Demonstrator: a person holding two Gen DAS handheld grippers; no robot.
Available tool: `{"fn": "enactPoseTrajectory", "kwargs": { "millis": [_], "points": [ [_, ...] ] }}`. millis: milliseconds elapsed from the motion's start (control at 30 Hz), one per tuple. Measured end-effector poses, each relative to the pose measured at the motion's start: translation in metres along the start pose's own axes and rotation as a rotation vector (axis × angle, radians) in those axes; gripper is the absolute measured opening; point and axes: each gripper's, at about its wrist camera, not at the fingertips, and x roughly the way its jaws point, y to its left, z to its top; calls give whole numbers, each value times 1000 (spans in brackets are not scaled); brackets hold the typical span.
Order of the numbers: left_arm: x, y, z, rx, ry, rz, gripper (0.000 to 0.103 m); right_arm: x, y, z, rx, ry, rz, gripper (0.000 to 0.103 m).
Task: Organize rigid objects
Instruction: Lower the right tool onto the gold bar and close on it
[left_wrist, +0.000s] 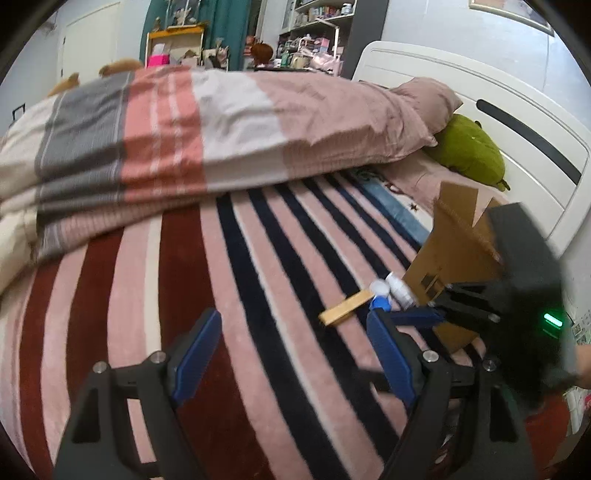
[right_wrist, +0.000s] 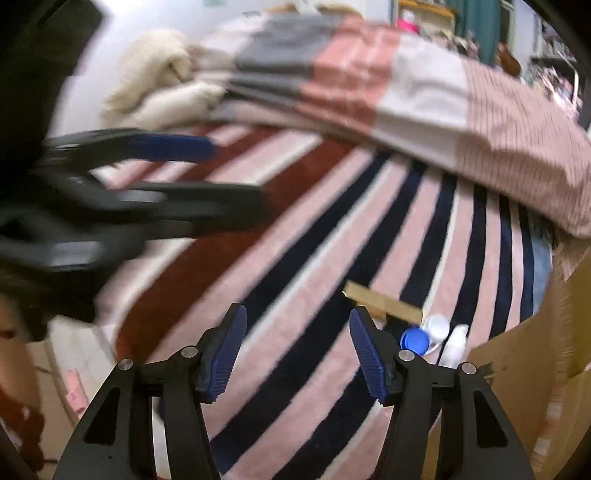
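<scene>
Biggest risk imo: the little stuff sits on a soft striped blanket (right_wrist: 295, 258), so a nudge from a finger could roll the bottles or push them under the cardboard box (right_wrist: 524, 369). Both views are blurry too, so aim could be off. Left gripper (left_wrist: 291, 354) and right gripper (right_wrist: 297, 343) are both spread wide, holding nothing. The wooden block (right_wrist: 384, 301), blue-capped bottle (right_wrist: 415, 339) and white bottles (right_wrist: 445, 334) huddle at lower right of the right view, touching each other, just beside the box.
</scene>
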Motion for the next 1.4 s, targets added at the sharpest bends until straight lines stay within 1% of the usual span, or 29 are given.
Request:
{"fn": "enactPoseTrajectory", "kwargs": {
  "millis": [67, 133, 167, 267, 300, 333, 367, 400, 467, 500, 600, 667, 767, 833, 933, 1033, 1067, 1100, 1133, 1167, 1200, 1233, 1300, 1367, 1400],
  "points": [
    [5, 4, -7, -14, 10, -2, 78, 21, -11, 0, 49, 31, -32, 58],
    [8, 8, -13, -25, 18, -2, 78, 43, -27, 0, 121, 53, -90, 71],
    [9, 10, -15, -29, 21, -3, 78, 48, -33, 2, 143, 59, -110, 72],
    [12, 14, -19, -39, 25, -10, 78, 67, -56, 4, 237, 82, -163, 73],
    [13, 14, -19, -41, 26, -11, 78, 72, -63, 5, 264, 77, -180, 75],
    [15, 15, -19, -41, 27, -11, 78, 73, -65, 6, 264, 60, -201, 84],
    [16, 15, -20, -42, 29, -13, 78, 73, -65, 7, 251, 40, -223, 88],
    [18, 15, -20, -42, 31, -16, 78, 73, -63, 7, 230, 24, -218, 91],
    [20, 15, -21, -39, 37, -21, 78, 75, -66, 9, 220, 13, -165, 91],
    [21, 15, -21, -39, 39, -22, 78, 78, -68, 8, 222, 10, -154, 91],
    [22, 15, -20, -44, 40, -27, 78, 80, -70, 9, 185, -2, -140, 90],
    [22, 15, -20, -44, 40, -26, 78, 77, -71, 8, 187, -11, -123, 89],
    [21, 15, -19, -43, 39, -24, 78, 71, -65, 5, 177, -27, -51, 89],
    [19, 15, -19, -44, 38, -23, 78, 66, -53, 1, 127, -19, -21, 89],
    [17, 13, -19, -47, 39, -20, 78, 64, -33, -8, 62, 37, 51, 90],
    [15, 12, -18, -43, 39, -18, 78, 59, -16, -15, -10, 49, 69, 90],
    [14, 11, -18, -42, 39, -17, 78, 58, -15, -17, -17, 47, 69, 89],
    [13, 10, -18, -41, 37, -17, 78, 56, -14, -18, -20, 41, 72, 87],
    [12, 9, -18, -41, 36, -16, 78, 56, -15, -18, -16, 35, 67, 69],
    [11, 7, -18, -41, 36, -16, 78, 56, -17, -19, -8, 38, 56, 58],
    [12, 6, -18, -40, 39, -16, 78, 56, -22, -20, 13, 44, 54, 41],
    [13, 5, -19, -37, 45, -16, 78, 57, -27, -21, 42, 45, 77, 39],
    [15, 3, -20, -31, 58, -14, 78, 57, -35, -23, 76, 46, 116, 39],
    [19, 3, -21, -34, 69, -8, 78, 56, -37, -24, 73, 47, 135, 39],
    [20, 3, -22, -37, 72, -9, 78, 53, -34, -26, 53, 46, 157, 41]
  ]
}}
